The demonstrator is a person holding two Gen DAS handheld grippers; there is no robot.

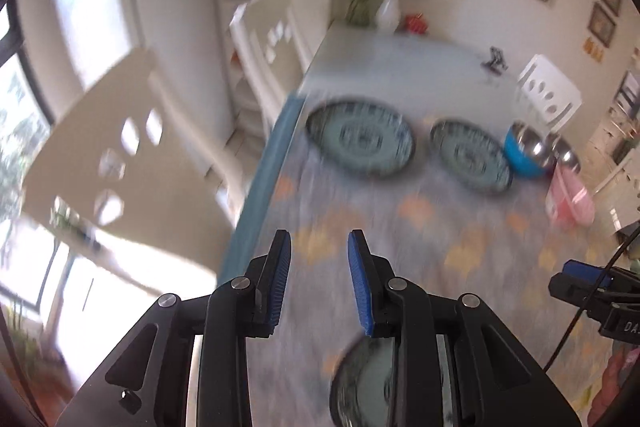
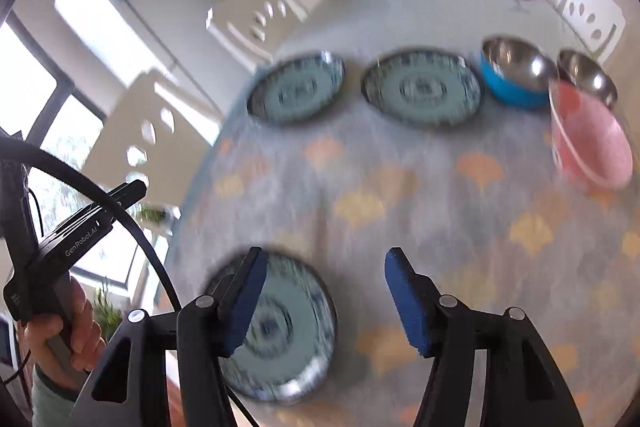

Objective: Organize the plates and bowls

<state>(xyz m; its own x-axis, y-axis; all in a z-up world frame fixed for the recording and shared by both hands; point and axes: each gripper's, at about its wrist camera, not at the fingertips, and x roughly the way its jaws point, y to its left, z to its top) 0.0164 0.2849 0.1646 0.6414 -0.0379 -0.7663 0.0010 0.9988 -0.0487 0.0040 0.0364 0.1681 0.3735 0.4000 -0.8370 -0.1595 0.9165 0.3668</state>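
Observation:
Three blue-patterned plates lie on the table. Two sit side by side far off: the left plate (image 1: 360,141) (image 2: 298,91) and the right plate (image 1: 470,157) (image 2: 424,87). A third plate (image 2: 280,327) (image 1: 368,383) lies near, under my grippers. A blue steel-lined bowl (image 1: 524,151) (image 2: 516,71), a plain steel bowl (image 2: 586,77) and a pink bowl (image 2: 590,137) (image 1: 570,197) stand at the right. My left gripper (image 1: 320,279) is open and empty above the cloth. My right gripper (image 2: 324,303) is open and empty, its left finger over the near plate.
A patterned tablecloth (image 2: 400,187) covers the table. White chairs (image 1: 120,155) stand at the left edge and another (image 2: 588,15) at the far right. A vase with flowers (image 1: 388,11) and a red object (image 1: 414,23) stand at the far end.

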